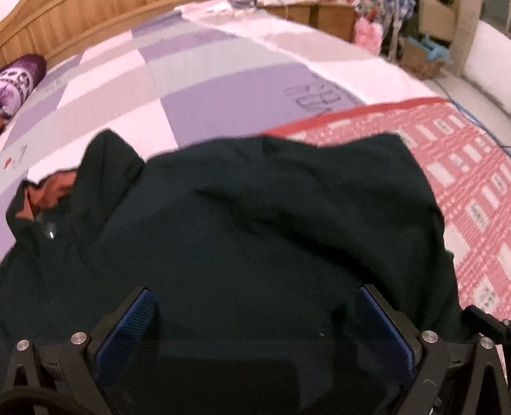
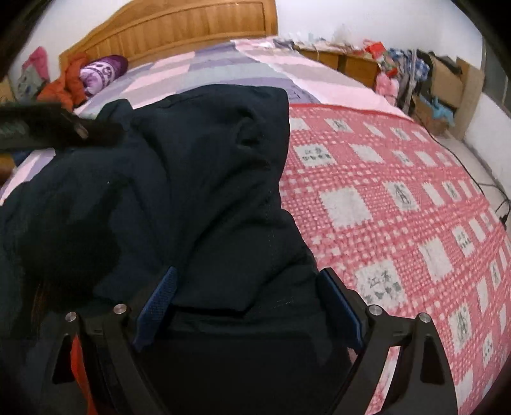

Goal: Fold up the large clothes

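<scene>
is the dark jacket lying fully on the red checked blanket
No: in the right wrist view the dark jacket lies mostly on the purple patchwork sheet, only its right edge meeting the red checked blanket.

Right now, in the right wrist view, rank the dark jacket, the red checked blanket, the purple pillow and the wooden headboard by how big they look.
1. and 2. dark jacket and red checked blanket: similar, and the jacket's nearness inflates it, so unranked.
3. wooden headboard
4. purple pillow
</scene>
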`<state>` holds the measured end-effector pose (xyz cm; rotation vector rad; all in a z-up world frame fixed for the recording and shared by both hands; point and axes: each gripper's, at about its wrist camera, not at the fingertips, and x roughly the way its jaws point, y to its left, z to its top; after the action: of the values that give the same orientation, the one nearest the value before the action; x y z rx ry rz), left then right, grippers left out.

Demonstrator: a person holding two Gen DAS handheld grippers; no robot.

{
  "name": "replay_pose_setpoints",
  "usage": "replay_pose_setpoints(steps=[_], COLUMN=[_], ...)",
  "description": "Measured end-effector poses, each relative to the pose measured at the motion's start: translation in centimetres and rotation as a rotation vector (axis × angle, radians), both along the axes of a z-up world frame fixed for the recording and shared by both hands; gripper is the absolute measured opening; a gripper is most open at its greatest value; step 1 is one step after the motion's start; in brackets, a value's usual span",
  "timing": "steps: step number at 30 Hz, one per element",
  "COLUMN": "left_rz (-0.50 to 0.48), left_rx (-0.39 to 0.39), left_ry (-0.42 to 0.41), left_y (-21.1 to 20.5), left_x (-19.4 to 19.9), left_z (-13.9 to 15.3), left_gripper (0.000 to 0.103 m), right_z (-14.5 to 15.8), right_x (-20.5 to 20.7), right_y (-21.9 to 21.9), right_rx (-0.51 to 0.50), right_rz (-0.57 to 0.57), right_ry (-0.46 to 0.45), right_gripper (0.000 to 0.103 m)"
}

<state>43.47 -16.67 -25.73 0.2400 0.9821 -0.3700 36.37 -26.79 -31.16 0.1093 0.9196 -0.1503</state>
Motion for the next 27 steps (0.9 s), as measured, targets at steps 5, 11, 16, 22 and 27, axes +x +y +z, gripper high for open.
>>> replay_pose_setpoints(steps=[5, 11, 16, 22, 27], left_rz=[-0.036, -0.139, -0.148, -0.084, 0.009], left_rx=[-0.025, 0.124, 0.245, 0.264, 0.197], left_ry=[-0.008, 0.037, 0.113, 0.164, 0.137], left_y=[-3.4, -10.6, -12.9, -13.6, -13.0], left_x=[0.5, 3.0, 5.5, 7.9, 6.8], left_z=[1.2, -1.3, -4.4, -5.9, -4.5], left_gripper=[0.103, 0.103, 0.103, 0.103, 0.103], right_z=[0.2, -0.4, -0.9, -1.1, -1.5], right_x=[-0.6, -0.9, -1.0, -1.5, -2.1], right_y=[0.0, 0.1, -0.6, -1.5, -1.4], right_rx=[0.018, 0.016, 0.057, 0.115, 0.088], right_rz=[0.005, 0.004, -0.007, -0.03, -0.018], right_ry=[-0.029, -0.027, -0.043, -0.054, -0.02], right_gripper=[0.092, 0.092, 0.092, 0.092, 0.092])
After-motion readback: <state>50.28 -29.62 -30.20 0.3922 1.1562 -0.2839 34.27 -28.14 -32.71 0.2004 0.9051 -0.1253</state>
